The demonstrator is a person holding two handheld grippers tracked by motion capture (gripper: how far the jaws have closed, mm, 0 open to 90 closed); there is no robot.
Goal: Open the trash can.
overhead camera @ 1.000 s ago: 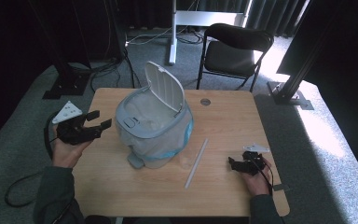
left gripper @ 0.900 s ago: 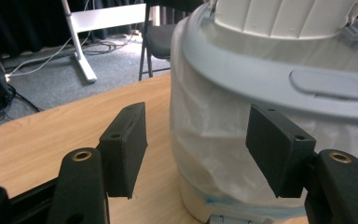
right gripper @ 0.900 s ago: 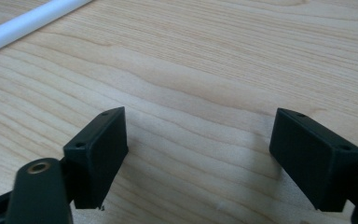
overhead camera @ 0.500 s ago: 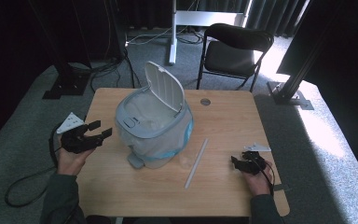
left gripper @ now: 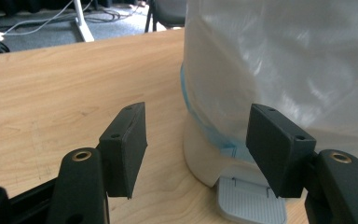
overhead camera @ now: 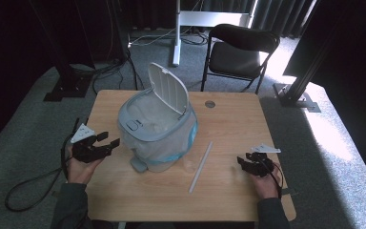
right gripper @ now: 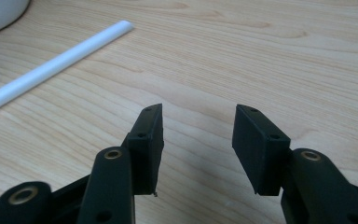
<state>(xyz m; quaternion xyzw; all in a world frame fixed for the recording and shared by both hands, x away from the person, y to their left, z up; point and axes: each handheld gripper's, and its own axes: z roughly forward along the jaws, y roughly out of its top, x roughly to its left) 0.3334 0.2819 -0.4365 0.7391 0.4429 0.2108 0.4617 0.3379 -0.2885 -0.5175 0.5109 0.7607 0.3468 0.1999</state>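
Dark curtains, a folding chair point(overhead camera: 240, 50) and loose floor cables are seen behind a wooden table point(overhead camera: 233, 119), on which a small pedal bin point(overhead camera: 157, 126) is taken as the landmark. Left of the bin, the left gripper point(overhead camera: 106, 144) is held low near the tabletop, its jaws spread with nothing pinched; in the left gripper view the bin's base and its grey foot pedal point(left gripper: 251, 201) are framed between the pads, so the gripper appears lined up to steady or take the bin low down. The bin itself is stood left of the table's middle, its lid point(overhead camera: 169, 88) tipped up and back, presumably so that its mouth is left free; a clear liner bag with a blue band point(overhead camera: 183, 148) is draped over its rim and hangs down its wall. Just right of the bin, apart from it, a white rod point(overhead camera: 201, 165) lies flat. Farther right, the right gripper point(overhead camera: 244, 163) is rested near the table's front edge, its jaws half spread and just narrowed, nothing between them. No brand, label or readable writing can be made out
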